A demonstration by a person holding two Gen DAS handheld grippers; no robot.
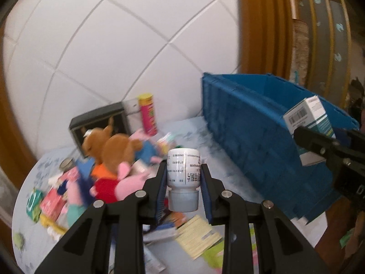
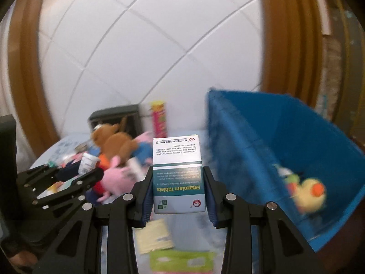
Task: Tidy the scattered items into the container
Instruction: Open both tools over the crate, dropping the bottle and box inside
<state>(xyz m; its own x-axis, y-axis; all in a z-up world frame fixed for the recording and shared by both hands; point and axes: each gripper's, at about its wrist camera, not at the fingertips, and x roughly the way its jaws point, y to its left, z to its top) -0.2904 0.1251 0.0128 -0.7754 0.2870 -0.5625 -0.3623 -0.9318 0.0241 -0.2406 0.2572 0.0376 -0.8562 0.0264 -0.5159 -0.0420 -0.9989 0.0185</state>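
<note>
A white pill bottle (image 1: 183, 171) with black print and a grey cap. The tablet box (image 2: 179, 175) is white above, teal and grey below, with yellow lettering. The crate (image 1: 262, 137) is plain blue; inside it lies a pale yellow toy (image 2: 309, 194) with an orange spot. The tabletop (image 1: 200, 132) beside the crate is pale blue, faintly patterned.

Two grippers show, the left gripper (image 1: 183, 178) and the right gripper (image 2: 179, 188). One white pill bottle (image 1: 183, 171), one medicine box (image 2: 178, 171), one blue crate (image 1: 262, 123), one pink tube (image 1: 148, 116) and one brown plush toy (image 1: 109, 146) can be counted; the remaining heap blurs.
</note>
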